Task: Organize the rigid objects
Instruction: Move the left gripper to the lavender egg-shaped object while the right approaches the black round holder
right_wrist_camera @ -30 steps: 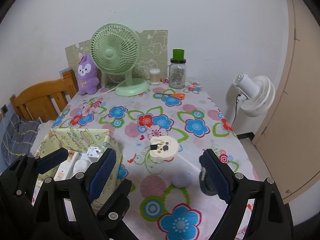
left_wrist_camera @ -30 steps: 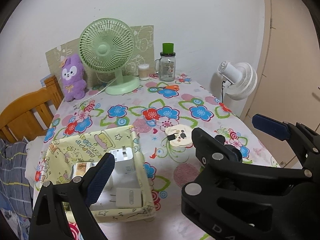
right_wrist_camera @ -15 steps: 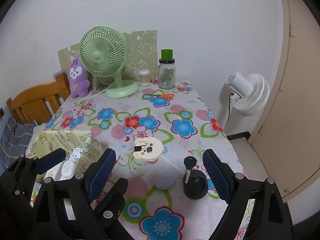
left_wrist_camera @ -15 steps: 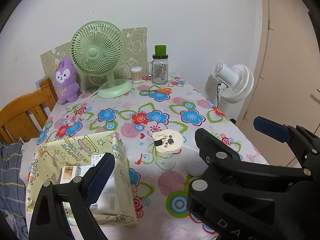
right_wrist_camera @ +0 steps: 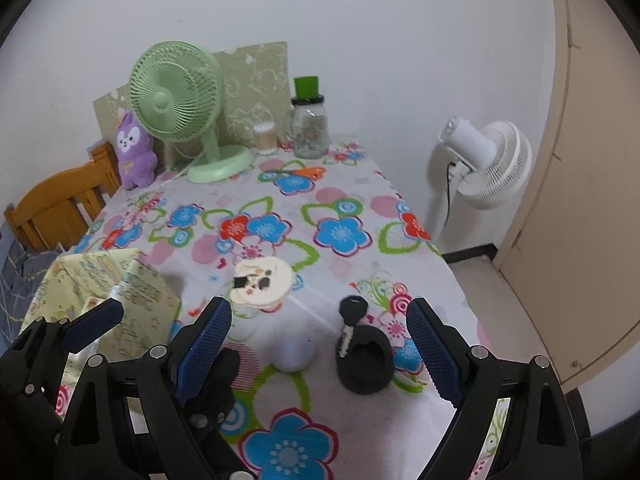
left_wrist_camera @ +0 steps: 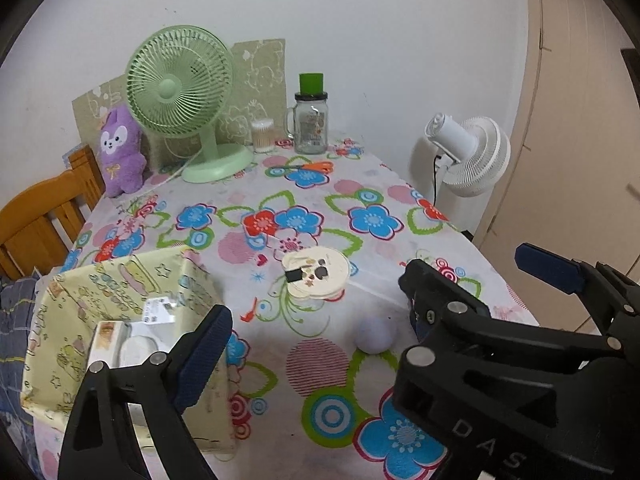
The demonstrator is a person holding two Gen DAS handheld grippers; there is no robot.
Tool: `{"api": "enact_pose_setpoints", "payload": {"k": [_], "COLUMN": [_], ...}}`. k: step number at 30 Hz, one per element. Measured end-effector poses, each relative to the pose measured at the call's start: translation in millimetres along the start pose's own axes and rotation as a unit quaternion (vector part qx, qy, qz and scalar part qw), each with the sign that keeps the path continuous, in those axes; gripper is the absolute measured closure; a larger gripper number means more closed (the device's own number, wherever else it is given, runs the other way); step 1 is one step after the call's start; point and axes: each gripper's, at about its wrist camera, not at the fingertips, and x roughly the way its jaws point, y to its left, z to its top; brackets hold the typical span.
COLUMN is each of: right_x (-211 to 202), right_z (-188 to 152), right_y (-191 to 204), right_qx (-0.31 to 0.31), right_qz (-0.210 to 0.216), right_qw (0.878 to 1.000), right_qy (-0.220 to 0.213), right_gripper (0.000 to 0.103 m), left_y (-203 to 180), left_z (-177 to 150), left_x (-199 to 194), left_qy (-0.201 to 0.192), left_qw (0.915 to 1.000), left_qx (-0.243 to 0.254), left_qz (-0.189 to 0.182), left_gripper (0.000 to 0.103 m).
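Right wrist view: right gripper [right_wrist_camera: 320, 356] wide, empty; white ball [right_wrist_camera: 293, 354] between fingers, untouched.

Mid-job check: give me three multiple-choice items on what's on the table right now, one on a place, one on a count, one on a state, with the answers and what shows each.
1. Where does the black key lie?
A. inside the yellow box
B. on the tablecloth, its tip at the black round holder
C. beside the green fan

2. How many fans are in view?
A. one
B. two
C. three

3. How do the right gripper's jaws stand?
A. shut on the white ball
B. shut on the key
C. open, holding nothing

Answers:
1 B: the key rests against the black round holder, right of the white ball and away from the yellow box.
2 B: a green fan on the table and a white fan beside it.
3 C: the right gripper has its blue pads wide apart, touching nothing.
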Motion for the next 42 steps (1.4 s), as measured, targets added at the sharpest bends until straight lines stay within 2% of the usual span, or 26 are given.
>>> {"api": "enact_pose_setpoints", "payload": {"k": [14, 31, 37, 42], "right_x": [26.2, 77.4, 91.8, 100.1], "right_z": [-15.7, -39.6, -43.9, -47.5], "right_y": [-25.5, -39.4, -40.3, -40.5], "right_qx": [-0.011, -0.004, -0.004, 0.001], "right_qz": [-0.018, -0.021, -0.02, -0.011], "right_qw": [1.0, 0.998, 0.997, 0.996], "right_qy": [0.003, 0.055, 0.073, 0.09], "right_gripper": [0.012, 0.012, 0.019, 0.032], "left_y": [-23.4, -29.4, -26.8, -25.7], "left_z": [-12.3, -33.0, -37.2, -39.5], "left_x": [33.4, 82.0, 94.7, 99.3], "left_qy": [0.02, 0.067, 0.088, 0.096], "left_qw": [0.9996, 0.9974, 0.9958, 0.9951], "left_qx": [0.016, 0.026, 0.022, 0.02], "left_qz": [-0.008, -0.012, -0.013, -0.014], "left_gripper": [0.011, 0.014, 0.015, 0.014]}}
